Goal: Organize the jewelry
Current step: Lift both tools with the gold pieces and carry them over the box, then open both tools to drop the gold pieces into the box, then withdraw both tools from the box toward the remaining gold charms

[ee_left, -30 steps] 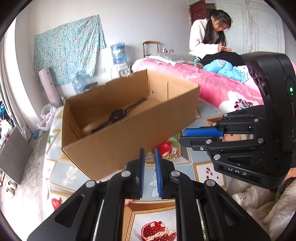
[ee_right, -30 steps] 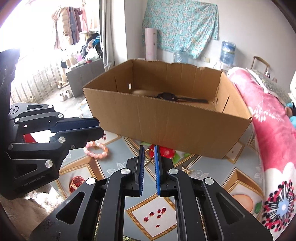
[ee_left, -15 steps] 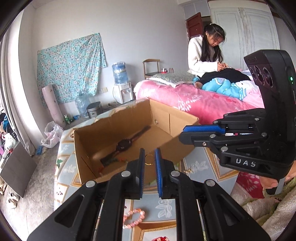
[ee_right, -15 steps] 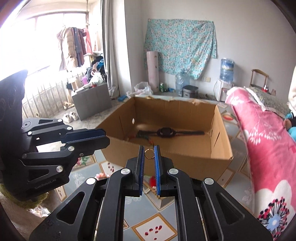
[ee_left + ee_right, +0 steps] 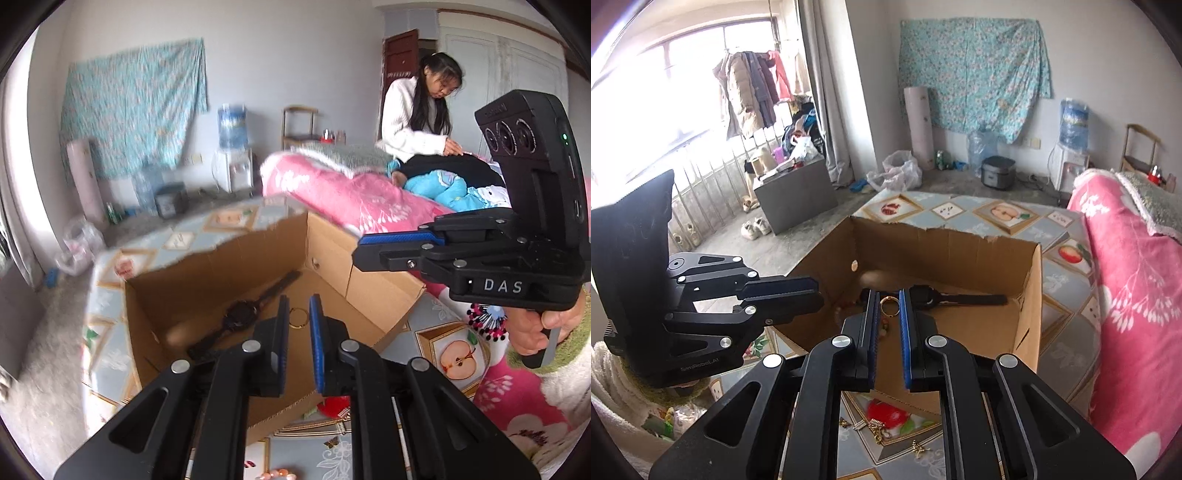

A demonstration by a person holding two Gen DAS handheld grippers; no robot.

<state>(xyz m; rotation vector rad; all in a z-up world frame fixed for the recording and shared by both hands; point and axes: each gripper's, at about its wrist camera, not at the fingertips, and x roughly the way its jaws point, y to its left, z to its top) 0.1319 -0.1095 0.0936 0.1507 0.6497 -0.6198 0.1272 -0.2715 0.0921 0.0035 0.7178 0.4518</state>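
An open cardboard box [image 5: 354, 280] [image 5: 1027, 306] sits on a patterned mat. A black wristwatch [image 5: 242, 314] [image 5: 945, 297] lies inside it. My left gripper [image 5: 298, 314] is shut on a small gold ring [image 5: 297, 318], held over the box. My right gripper [image 5: 888, 306] is shut on a gold ring [image 5: 888, 305], also above the box. Each gripper shows in the other's view: the right one [image 5: 369, 245] at right, the left one [image 5: 809, 291] at left. Loose gold jewelry [image 5: 871, 424] and a pink bead bracelet [image 5: 275, 473] lie on the mat in front of the box.
A bed with a pink floral blanket [image 5: 343, 192] [image 5: 1137, 266] runs along the right. A person in white [image 5: 417, 114] sits on it. A water dispenser [image 5: 232, 162], a rice cooker [image 5: 997, 171] and a grey cabinet [image 5: 794, 192] stand on the floor beyond.
Both grippers have risen from in front of the box to above its opening, each still shut on a gold ring. The box interior and watch now show from above.
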